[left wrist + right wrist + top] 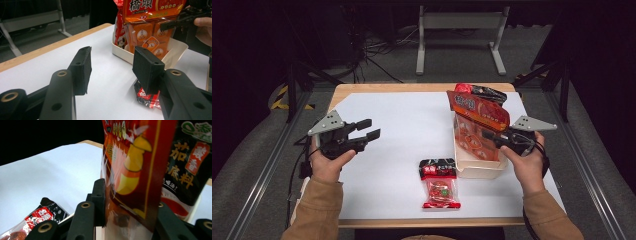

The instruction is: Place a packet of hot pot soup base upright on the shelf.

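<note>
White paper covers our table (402, 125), with dark floor and a grey frame beyond it. Nearest to us lies a small red-and-black packet (439, 183), flat on the paper just in front of the tray (477, 170). Our left claw (368, 130) hovers over the left side of the table, jaws apart with nothing between them, well clear of everything. Our right claw (488, 135) is clamped on the orange pouch (479, 117), which stands upright with its lower end inside the tray, against a darker bag (479, 92) behind it.

We judge the step to be seating that pouch in the tray. To do it well we should keep it vertical, lower it until its base rests on the tray floor, and let go only then, so it leans on the bag behind instead of toppling forward.

From the right gripper view we see the pads pinching the pouch (135, 170) on both faces, and the bag's (187, 162) print; the high view lacks that. Our left gripper view shows the pouch's front panel (147, 35) and the tray's near wall (122, 53).
</note>
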The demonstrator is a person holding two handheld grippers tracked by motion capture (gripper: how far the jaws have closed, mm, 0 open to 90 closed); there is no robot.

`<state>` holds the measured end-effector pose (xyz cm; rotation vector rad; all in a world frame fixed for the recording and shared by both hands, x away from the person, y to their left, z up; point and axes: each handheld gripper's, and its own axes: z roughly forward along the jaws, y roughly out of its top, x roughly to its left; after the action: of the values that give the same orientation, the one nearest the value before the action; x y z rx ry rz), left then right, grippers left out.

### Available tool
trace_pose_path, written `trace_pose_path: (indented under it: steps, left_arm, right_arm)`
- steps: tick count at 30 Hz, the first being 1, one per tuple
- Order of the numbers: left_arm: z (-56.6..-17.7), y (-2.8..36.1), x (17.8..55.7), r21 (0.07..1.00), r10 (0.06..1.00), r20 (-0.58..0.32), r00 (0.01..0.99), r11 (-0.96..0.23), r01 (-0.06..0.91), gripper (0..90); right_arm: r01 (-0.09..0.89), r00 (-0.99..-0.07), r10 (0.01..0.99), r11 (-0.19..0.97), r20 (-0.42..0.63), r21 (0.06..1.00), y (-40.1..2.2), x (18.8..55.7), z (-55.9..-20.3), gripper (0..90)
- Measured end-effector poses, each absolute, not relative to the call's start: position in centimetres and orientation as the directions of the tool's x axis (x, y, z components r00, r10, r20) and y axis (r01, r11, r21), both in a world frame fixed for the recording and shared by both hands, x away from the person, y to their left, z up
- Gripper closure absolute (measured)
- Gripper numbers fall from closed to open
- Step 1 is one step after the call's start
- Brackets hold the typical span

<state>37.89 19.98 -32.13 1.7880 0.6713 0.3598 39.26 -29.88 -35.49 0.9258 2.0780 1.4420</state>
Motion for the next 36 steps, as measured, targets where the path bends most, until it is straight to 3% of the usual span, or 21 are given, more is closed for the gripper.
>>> trace_pose_path:
  steps: [10, 20, 28, 36]
  left_arm:
    - [-32.4, 19.4, 38.3, 0.938, 0.592, -0.101, 0.8, -0.213, 0.275, 48.4]
    - [-32.9, 18.7, 39.0, 0.933, 0.58, -0.111, 0.807, -0.219, 0.286, 47.0]
    - [-33.4, 18.4, 39.2, 0.927, 0.576, -0.124, 0.808, -0.223, 0.301, 45.4]
    - [-33.6, 18.0, 39.4, 0.92, 0.565, -0.134, 0.814, -0.234, 0.314, 44.6]
  right_arm:
    - [0.245, -0.671, 0.742, 0.201, 0.016, 0.949, -30.2, 38.6, -36.2, 70.1]
    - [0.286, -0.613, 0.784, 0.108, 0.095, 0.952, -31.2, 38.8, -37.0, 70.2]
    - [0.318, -0.602, 0.789, 0.1, 0.12, 0.943, -31.3, 39.1, -36.8, 68.6]
    - [0.337, -0.592, 0.793, 0.083, 0.143, 0.938, -32.0, 38.7, -36.2, 47.7]
